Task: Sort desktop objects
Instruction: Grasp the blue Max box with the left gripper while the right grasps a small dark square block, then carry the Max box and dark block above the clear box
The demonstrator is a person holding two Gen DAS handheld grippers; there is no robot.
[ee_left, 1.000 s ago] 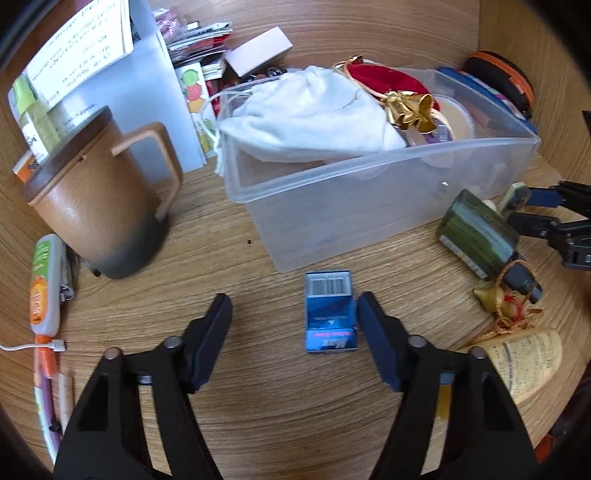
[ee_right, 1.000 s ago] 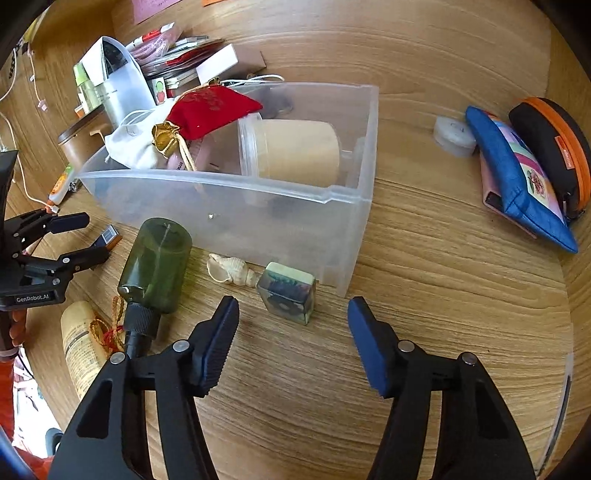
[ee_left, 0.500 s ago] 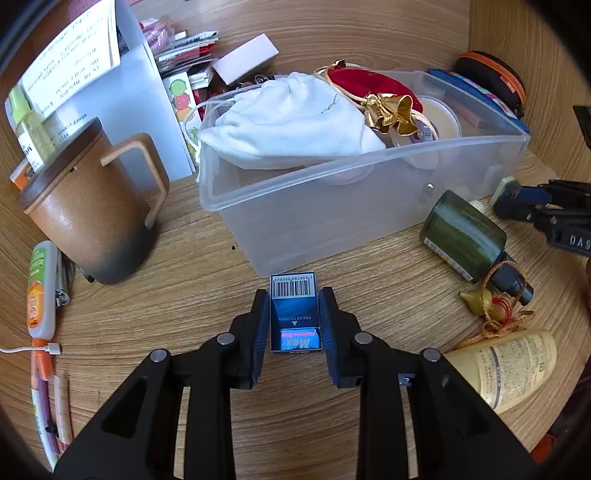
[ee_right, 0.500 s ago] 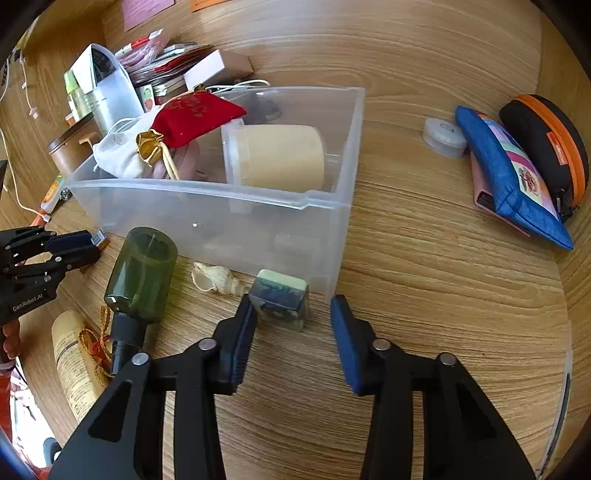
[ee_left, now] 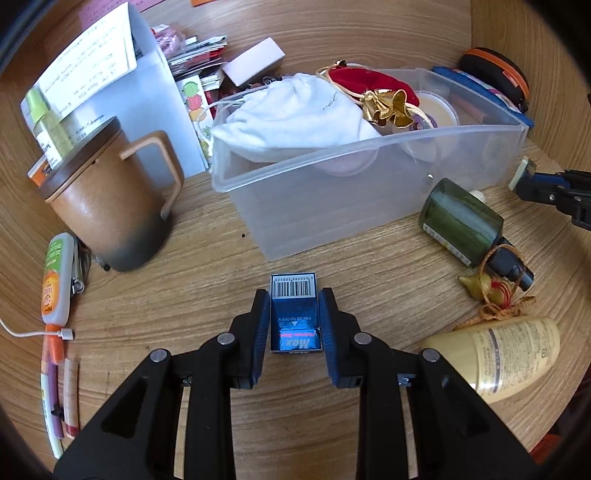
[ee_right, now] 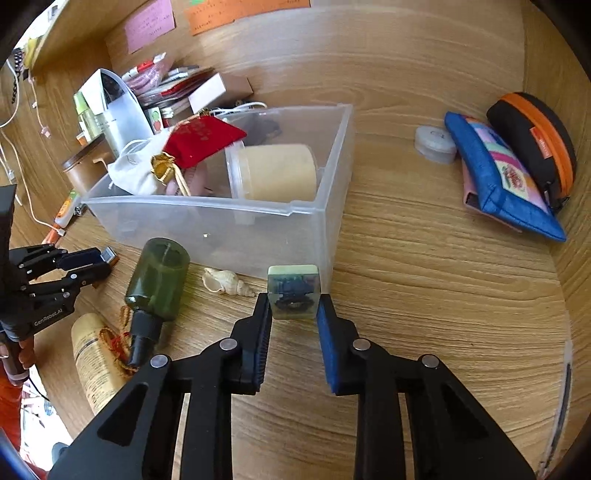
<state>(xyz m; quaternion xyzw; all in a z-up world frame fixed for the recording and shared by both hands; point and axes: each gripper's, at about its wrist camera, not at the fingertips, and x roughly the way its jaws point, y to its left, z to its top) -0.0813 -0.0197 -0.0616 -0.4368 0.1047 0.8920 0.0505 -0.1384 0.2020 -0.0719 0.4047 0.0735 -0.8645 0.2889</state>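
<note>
Left gripper clamps the light, stiff blue box by its long sides; right gripper clamps the hard, slick resin block beside the clear bin

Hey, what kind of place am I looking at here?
Most likely a cluttered home or office desk: a wooden desktop with sticky notes on the back panel, a lidded brown mug, and a clear storage bin holding pouches.

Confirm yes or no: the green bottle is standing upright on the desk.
No, the green bottle lies on its side on the desk, beside the clear bin.
</note>
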